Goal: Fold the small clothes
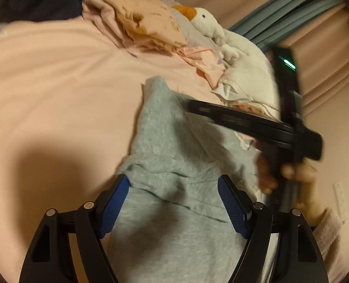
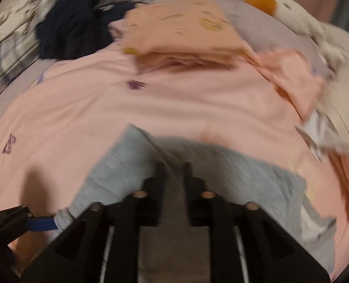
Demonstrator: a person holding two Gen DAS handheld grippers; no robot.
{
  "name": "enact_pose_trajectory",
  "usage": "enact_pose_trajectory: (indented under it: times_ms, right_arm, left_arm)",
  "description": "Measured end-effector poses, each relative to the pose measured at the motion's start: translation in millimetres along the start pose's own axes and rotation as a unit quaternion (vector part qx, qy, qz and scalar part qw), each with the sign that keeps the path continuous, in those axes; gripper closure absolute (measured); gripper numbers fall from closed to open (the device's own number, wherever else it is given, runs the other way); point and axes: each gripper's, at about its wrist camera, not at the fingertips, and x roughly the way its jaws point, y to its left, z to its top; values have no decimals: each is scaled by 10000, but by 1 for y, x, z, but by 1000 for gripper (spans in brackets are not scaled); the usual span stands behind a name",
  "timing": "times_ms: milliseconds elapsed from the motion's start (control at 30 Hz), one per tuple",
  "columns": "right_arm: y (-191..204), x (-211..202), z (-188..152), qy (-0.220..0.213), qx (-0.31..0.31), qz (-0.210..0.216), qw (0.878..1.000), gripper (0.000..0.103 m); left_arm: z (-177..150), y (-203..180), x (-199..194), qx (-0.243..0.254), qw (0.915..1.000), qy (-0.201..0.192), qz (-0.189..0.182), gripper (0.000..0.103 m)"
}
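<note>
Left gripper [image 1: 173, 208] spread wide, blue pads [image 1: 233, 210] flanking a grey garment [image 1: 174, 146] without pressing it. Right gripper [image 2: 173, 176] narrowed to a slim gap over the same grey cloth; impossible to tell, through blur, whether a fold is pinched. Grey garment rumpled at six o'clock on a pink bedsheet [image 1: 44, 82]. One folded peach stack [image 2: 181, 35] at twelve, one dark navy heap [image 2: 73, 33] at eleven, one plush goose [image 1: 212, 26] at one. Grey-blue curtain [image 1: 287, 11] at two.
</note>
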Motion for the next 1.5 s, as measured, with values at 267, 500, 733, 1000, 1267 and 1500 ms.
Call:
enact_pose_trajectory:
  times_ms: [267, 500, 733, 1000, 1267, 1500]
  right_arm:
    - [-59, -102, -102, -771, 1016, 322, 9913, 75]
    - [-45, -92, -165, -462, 993, 217, 9937, 81]
    - [-67, -118, -196, -738, 1930, 194, 9782, 74]
    - [-53, -210, -326, -1240, 3045, 86, 9444, 44]
    - [-45, -241, -450, -1049, 3949, -349, 9121, 43]
    - [-24, -230, -477, -1226, 4163, 409, 9000, 43]
  left_arm:
    - [4, -31, -22, 852, 9963, -71, 57, 25]
    - [-21, -56, 42, 1600, 9834, 673, 519, 25]
    - [-30, -49, 6, 1383, 9870, 631, 531, 25]
    - [-84, -7, -65, 719, 9946, 702, 276, 22]
    - [-128, 9, -85, 254, 9952, 933, -162, 22]
    - [-151, -6, -86, 412, 9928, 1035, -447, 22]
